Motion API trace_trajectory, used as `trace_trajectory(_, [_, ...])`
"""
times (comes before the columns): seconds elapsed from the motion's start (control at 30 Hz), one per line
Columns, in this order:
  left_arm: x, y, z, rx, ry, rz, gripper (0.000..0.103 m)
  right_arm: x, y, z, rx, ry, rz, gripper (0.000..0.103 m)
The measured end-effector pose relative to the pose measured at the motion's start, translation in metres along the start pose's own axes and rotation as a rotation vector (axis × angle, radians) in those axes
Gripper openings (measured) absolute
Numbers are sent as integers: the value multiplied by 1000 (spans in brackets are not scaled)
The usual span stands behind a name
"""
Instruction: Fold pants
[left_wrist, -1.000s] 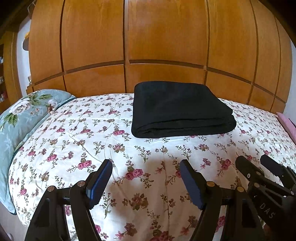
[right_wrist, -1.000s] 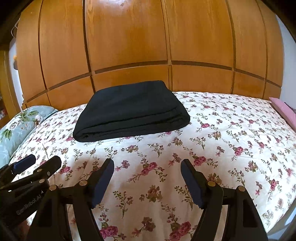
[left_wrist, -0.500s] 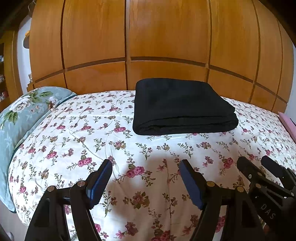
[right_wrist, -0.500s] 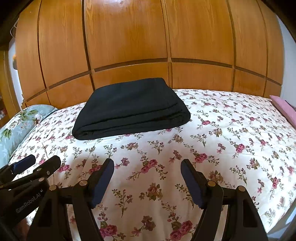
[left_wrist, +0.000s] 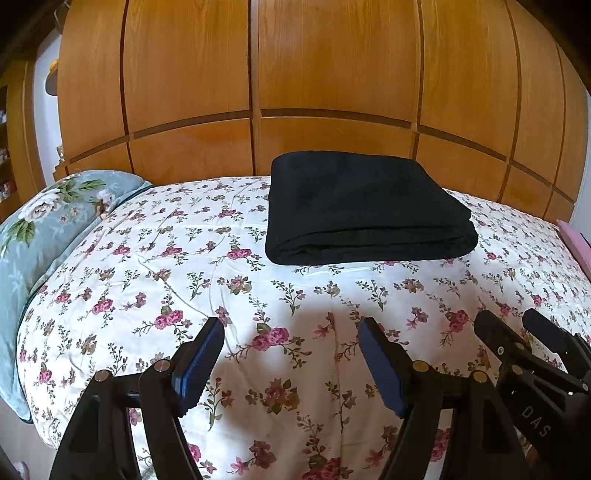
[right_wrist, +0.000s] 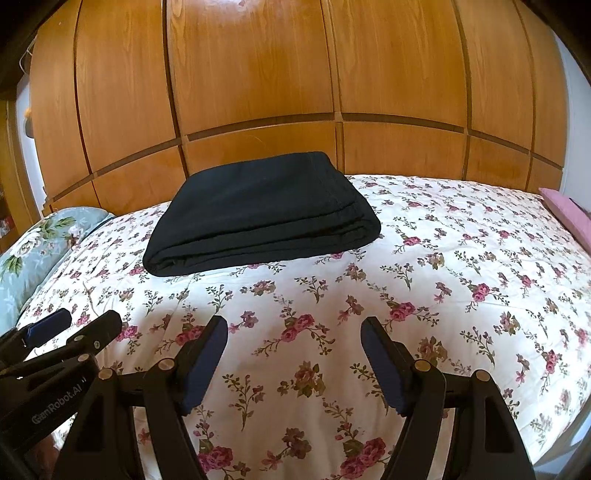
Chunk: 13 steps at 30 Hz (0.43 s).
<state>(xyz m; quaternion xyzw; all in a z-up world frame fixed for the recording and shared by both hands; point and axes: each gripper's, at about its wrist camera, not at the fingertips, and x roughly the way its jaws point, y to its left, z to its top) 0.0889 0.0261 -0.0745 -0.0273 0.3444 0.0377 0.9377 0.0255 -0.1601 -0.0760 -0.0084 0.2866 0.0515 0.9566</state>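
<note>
pants (left_wrist: 365, 210): black cloth, matt, dense weave, faint stitched hem seen.
bedspread (left_wrist: 258, 280): white printed cloth, floral, matt, lightly creased.
pillow (left_wrist: 44, 221): pale green printed cloth, faint sheen noted.
wardrobe doors (left_wrist: 332, 66): orange-brown wood, smooth, semi-gloss, grain visible.
left gripper (left_wrist: 291, 363): black matt plastic, brass-coloured metal pins; fingers (left_wrist: 199, 365) faced with ribbed dark blue pads.
right gripper (right_wrist: 293, 363): same finish recorded.

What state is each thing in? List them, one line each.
black pants: folded into a flat stack, lying on the bed, untouched.
left claw: open, empty, above the bedspread.
right claw: open, empty, above the bedspread.
floral bedspread: spread flat over the bed.
wardrobe doors: closed.
</note>
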Motion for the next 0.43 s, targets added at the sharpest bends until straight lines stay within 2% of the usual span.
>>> trace_trajectory(0.43, [10,0,-1,-4,35,3,76,4,-1,-1,3,12,-4,75])
